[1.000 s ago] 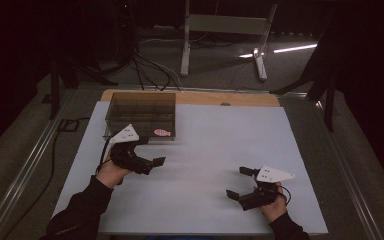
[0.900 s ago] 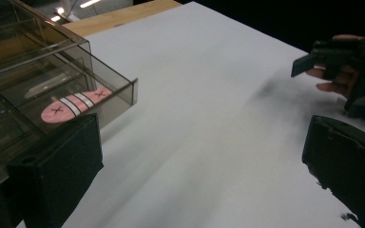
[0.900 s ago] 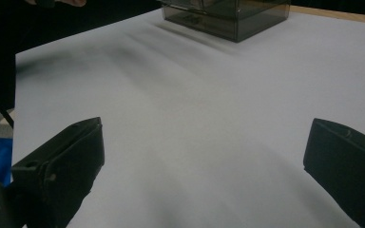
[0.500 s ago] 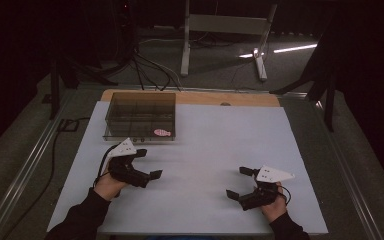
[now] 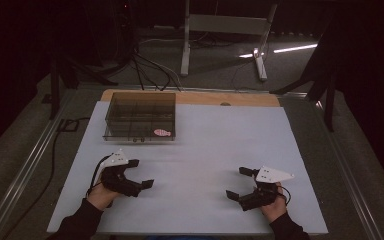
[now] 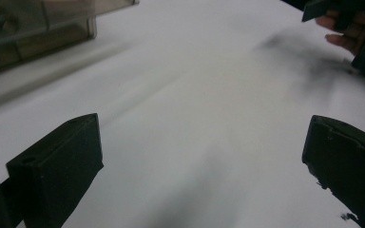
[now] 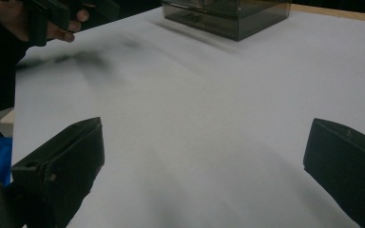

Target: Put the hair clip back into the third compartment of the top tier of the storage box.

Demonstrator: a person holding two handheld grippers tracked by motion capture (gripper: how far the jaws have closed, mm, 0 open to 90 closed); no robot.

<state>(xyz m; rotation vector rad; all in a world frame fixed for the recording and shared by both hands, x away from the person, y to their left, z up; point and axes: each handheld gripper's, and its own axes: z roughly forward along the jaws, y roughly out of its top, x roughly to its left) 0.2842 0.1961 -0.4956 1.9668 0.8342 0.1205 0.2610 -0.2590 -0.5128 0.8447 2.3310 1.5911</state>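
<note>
2 grippers rest low over our white table (image 5: 200, 150), each with jaws spread wide and nothing between them: the left gripper (image 5: 141, 173) near the front left, the right gripper (image 5: 241, 183) near the front right, well apart. Beyond the left one we see 1 smoky clear box (image 5: 140, 116), split into compartments, a pink label (image 5: 162, 132) on its front wall; its contents are too dim to tell.

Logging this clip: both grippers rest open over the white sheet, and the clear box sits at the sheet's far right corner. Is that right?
One detail is off. The clear box sits at the far left of the white sheet, not the far right, as the high view shows. The left gripper and right gripper are indeed open over the sheet.
</note>
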